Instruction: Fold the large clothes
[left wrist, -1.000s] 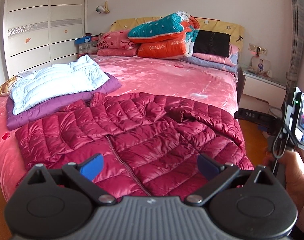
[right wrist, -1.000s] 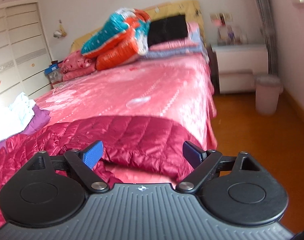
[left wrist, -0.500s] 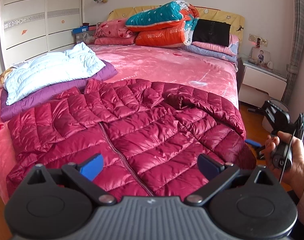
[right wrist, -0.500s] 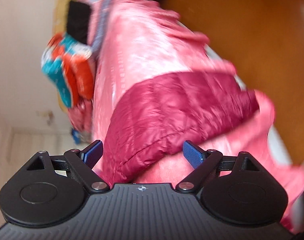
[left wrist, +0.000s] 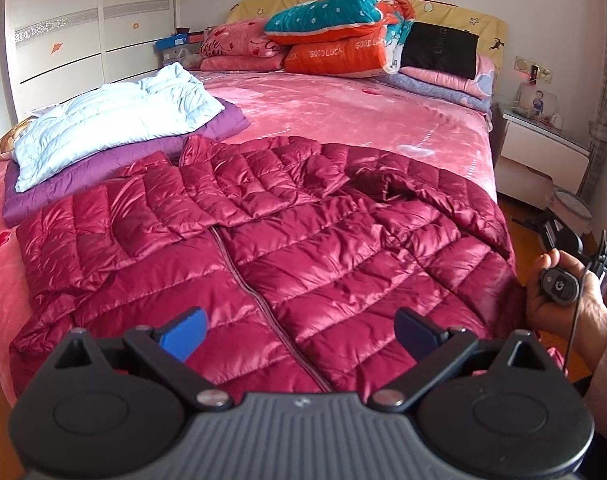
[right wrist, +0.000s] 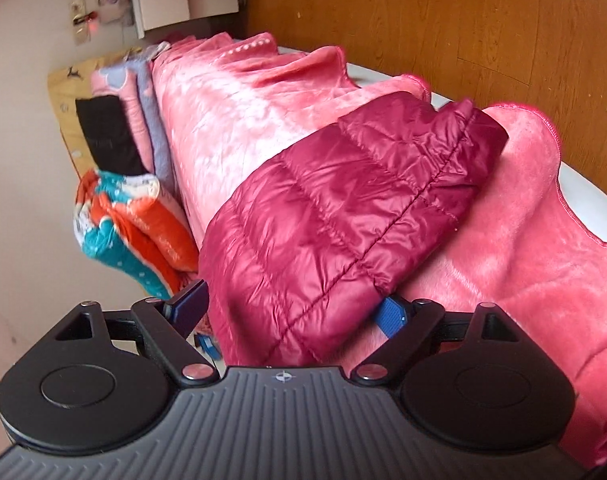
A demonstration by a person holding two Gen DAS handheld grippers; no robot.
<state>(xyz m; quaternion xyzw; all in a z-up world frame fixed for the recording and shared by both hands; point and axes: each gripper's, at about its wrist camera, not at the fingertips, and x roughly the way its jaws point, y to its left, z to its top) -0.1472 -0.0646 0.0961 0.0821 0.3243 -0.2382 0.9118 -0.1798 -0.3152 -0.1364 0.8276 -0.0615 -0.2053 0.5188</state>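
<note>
A dark red quilted puffer jacket (left wrist: 287, 240) lies spread face up on the pink bed (left wrist: 343, 112), zipper shut. My left gripper (left wrist: 299, 330) is open and empty, hovering just above the jacket's hem. My right gripper (right wrist: 295, 308) is rolled on its side at the bed's right edge. Its jaws stand wide open around the jacket's sleeve (right wrist: 343, 208), which hangs over the edge; the sleeve sits between the fingers without being pinched. The hand holding the right gripper (left wrist: 559, 292) shows in the left wrist view.
A folded white jacket (left wrist: 115, 120) lies on a purple one (left wrist: 115, 160) at the bed's left. Pillows and folded quilts (left wrist: 343, 36) pile at the headboard. A white nightstand (left wrist: 539, 160) and a bin (left wrist: 571, 208) stand right of the bed on wooden floor (right wrist: 463, 20).
My right gripper rolled onto its side and dropped to the bed's right edge, closing in around the hanging sleeve. My left gripper rose slightly and moved closer over the jacket's hem.
</note>
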